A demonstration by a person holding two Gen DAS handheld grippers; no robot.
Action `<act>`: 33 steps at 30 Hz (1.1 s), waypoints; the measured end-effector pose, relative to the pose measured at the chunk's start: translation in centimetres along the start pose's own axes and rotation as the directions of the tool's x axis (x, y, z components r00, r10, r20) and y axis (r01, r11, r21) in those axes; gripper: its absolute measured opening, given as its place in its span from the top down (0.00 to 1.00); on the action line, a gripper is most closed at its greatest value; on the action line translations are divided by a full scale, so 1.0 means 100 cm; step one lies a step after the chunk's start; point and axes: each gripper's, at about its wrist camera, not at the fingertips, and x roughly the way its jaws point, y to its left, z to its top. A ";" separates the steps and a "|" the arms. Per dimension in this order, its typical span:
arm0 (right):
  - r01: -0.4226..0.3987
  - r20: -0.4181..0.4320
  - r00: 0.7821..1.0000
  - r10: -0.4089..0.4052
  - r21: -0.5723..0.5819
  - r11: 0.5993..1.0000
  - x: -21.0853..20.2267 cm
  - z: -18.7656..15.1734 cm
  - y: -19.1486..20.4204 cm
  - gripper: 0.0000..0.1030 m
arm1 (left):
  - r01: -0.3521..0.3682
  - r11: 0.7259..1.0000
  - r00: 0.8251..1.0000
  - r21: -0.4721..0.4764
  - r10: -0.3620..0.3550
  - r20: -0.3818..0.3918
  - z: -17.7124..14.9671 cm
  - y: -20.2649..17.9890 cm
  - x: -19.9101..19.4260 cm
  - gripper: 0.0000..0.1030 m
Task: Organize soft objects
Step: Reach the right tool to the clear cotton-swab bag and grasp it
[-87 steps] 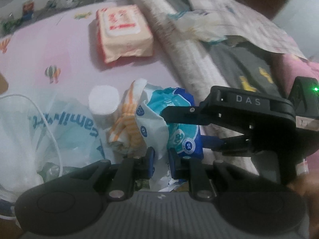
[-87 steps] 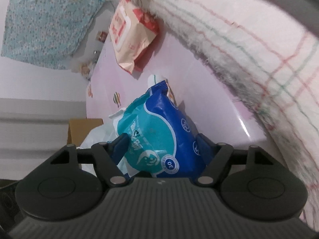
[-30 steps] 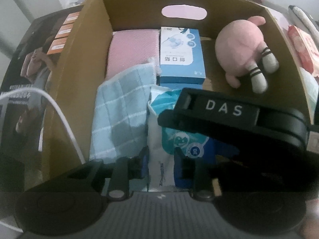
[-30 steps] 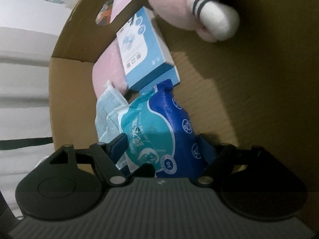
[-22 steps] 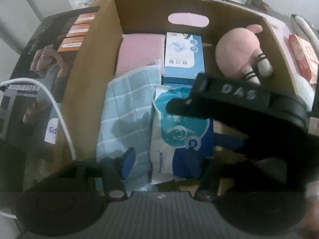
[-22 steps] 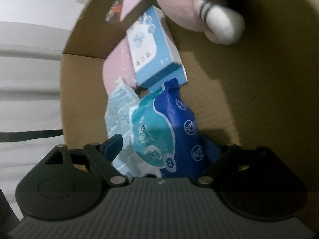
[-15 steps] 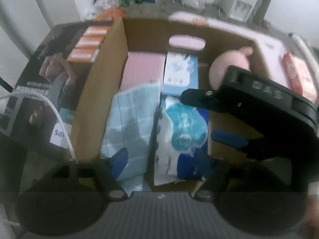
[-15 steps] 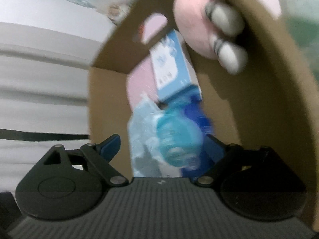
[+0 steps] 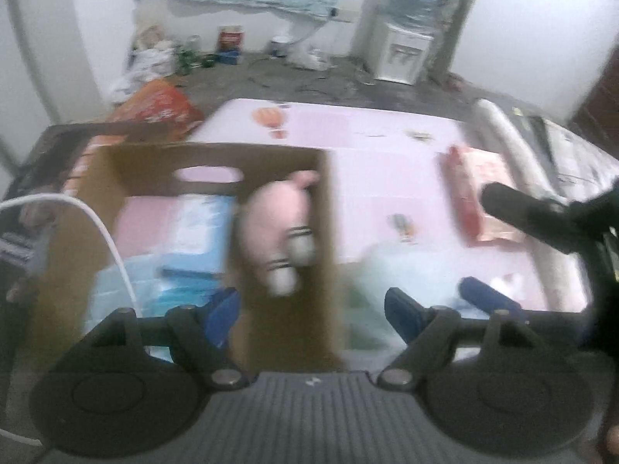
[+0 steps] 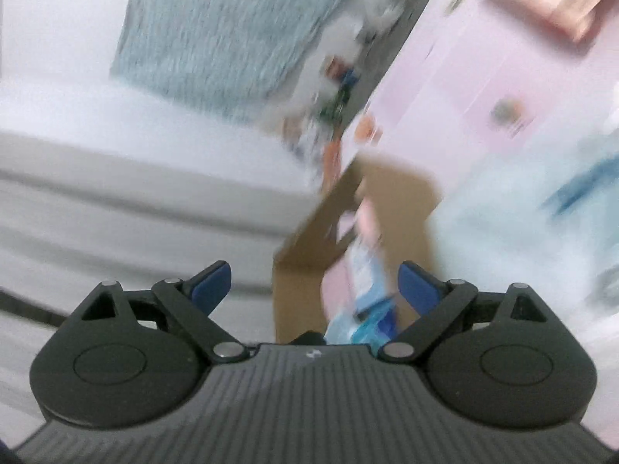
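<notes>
Left wrist view: the left gripper (image 9: 309,309) hangs over the cardboard box (image 9: 329,208), its jaws opening with nothing gripped between them. Inside the box lie a pink plush toy (image 9: 278,212), a blue and white carton (image 9: 201,224), a pink cloth (image 9: 147,220) and a light blue towel (image 9: 112,290). A red wipes pack (image 9: 476,189) lies on the pink table (image 9: 387,143). The right gripper (image 10: 313,282) is also opening, empty; the blue tissue pack (image 10: 367,321) sits in the box below it.
</notes>
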 end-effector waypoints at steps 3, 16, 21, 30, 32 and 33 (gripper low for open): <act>0.031 0.079 0.996 -0.033 0.023 0.999 -0.049 0.036 -0.025 0.09 | 0.047 0.998 0.999 0.033 -0.047 0.013 0.007 -0.046 0.010 0.19; -0.053 0.386 0.917 -0.097 0.360 0.932 -0.197 0.195 -0.169 0.09 | 0.312 0.947 0.949 0.070 -0.314 0.014 0.052 -0.250 0.095 0.32; -0.121 0.388 0.917 -0.092 0.490 0.863 -0.172 0.215 -0.202 0.08 | 0.352 0.936 0.936 -0.018 -0.352 0.004 0.077 -0.290 0.132 0.37; -0.110 0.400 0.898 -0.183 0.607 0.787 -0.112 0.233 -0.229 0.09 | 0.315 0.948 0.940 -0.049 -0.318 -0.120 0.094 -0.321 0.188 0.80; -0.109 0.407 0.891 -0.201 0.622 0.776 -0.109 0.238 -0.235 0.12 | 0.304 0.952 0.943 -0.035 -0.306 -0.129 0.095 -0.326 0.192 0.95; -0.108 0.410 0.887 -0.210 0.629 0.770 -0.106 0.240 -0.237 0.16 | 0.300 0.953 0.944 -0.030 -0.301 -0.133 0.094 -0.327 0.192 0.96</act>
